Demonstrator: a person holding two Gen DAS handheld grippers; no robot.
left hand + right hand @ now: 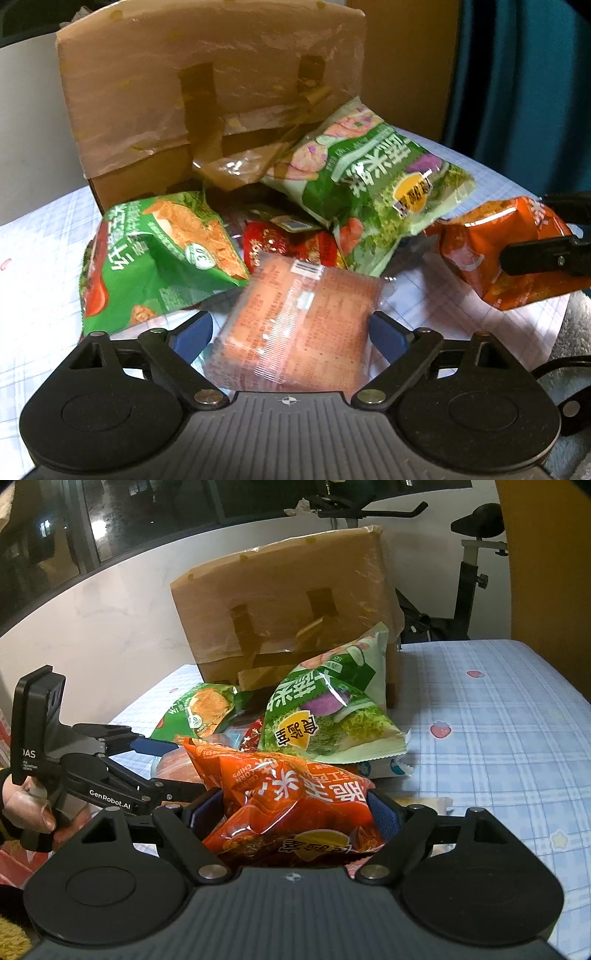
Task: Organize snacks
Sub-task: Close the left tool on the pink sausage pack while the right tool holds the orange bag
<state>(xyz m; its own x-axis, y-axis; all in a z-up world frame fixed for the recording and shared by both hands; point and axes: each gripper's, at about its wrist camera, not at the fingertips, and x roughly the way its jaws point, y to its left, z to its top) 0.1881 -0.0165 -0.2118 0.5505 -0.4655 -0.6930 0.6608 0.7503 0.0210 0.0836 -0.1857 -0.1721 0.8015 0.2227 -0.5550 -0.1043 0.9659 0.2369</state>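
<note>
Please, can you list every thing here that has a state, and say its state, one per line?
Left gripper: around the pink packet, grip uncertain.
Right gripper: shut on the orange chip bag.
Pink packet: sealed, between the jaws.
Orange chip bag: sealed, gripped.
Cardboard box: open, flap up.
Green bags: sealed, piled before the box.

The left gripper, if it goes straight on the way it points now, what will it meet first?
The pink wrapped packet, which already sits between the left gripper's jaws. Beyond it lies the red snack bag, though depth there is hard to judge.
</note>
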